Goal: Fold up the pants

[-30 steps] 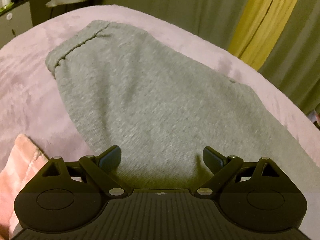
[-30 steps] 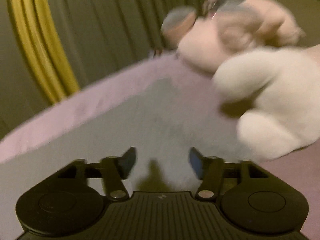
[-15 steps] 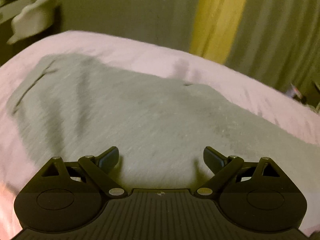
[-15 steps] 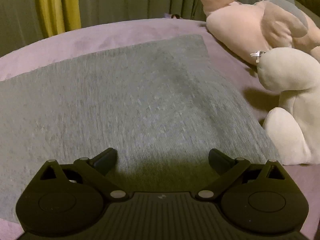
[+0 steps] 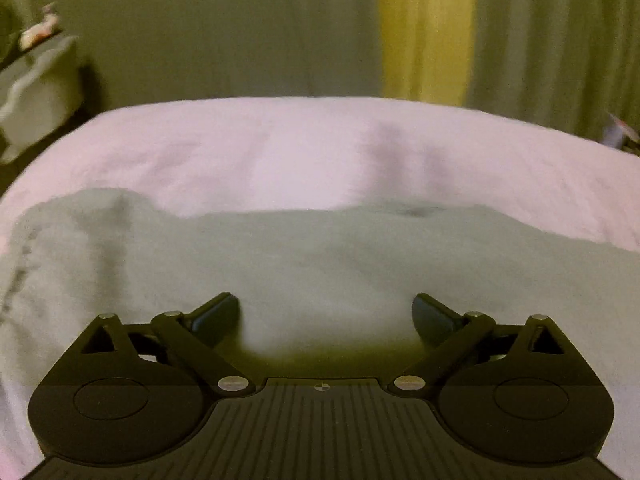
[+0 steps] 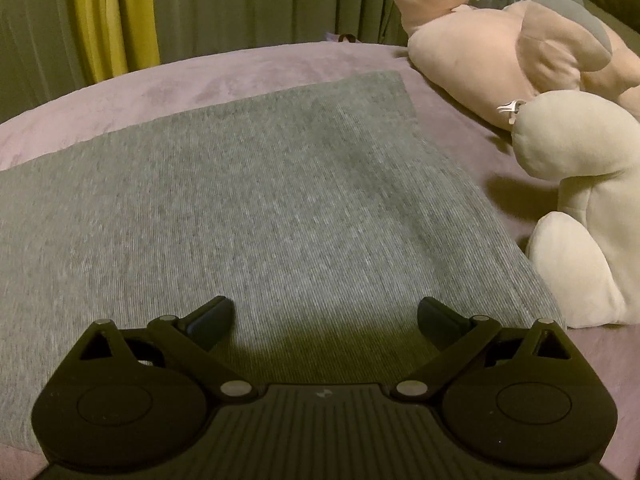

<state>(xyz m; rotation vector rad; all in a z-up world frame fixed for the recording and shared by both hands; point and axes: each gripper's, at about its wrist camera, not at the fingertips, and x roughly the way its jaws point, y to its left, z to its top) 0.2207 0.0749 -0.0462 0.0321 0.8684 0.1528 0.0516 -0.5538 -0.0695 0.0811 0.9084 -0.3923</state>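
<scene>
The left gripper (image 5: pixel 326 312) hangs with its 2 black fingers (image 5: pixel 214 314) spread wide, having just opened a little further, nothing between them but the grey knit pants (image 5: pixel 320 264) below. The right gripper (image 6: pixel 326 314) has also just been opening and its fingers (image 6: pixel 210 316) stand far apart, empty, above the same pants (image 6: pixel 240 208). Only the right wrist view shows the pants' straight folded edge and square corner, with a cream plush toy (image 6: pixel 580 200) just beside it and a pink and grey plush toy (image 6: pixel 512 48) behind. Only the left view, blurred, shows a rumpled end at left and a pale cabinet (image 5: pixel 40 92) beyond the pink fleece bed cover (image 5: pixel 320 152). Green and yellow curtains (image 5: pixel 424 28) hang behind the bed.
</scene>
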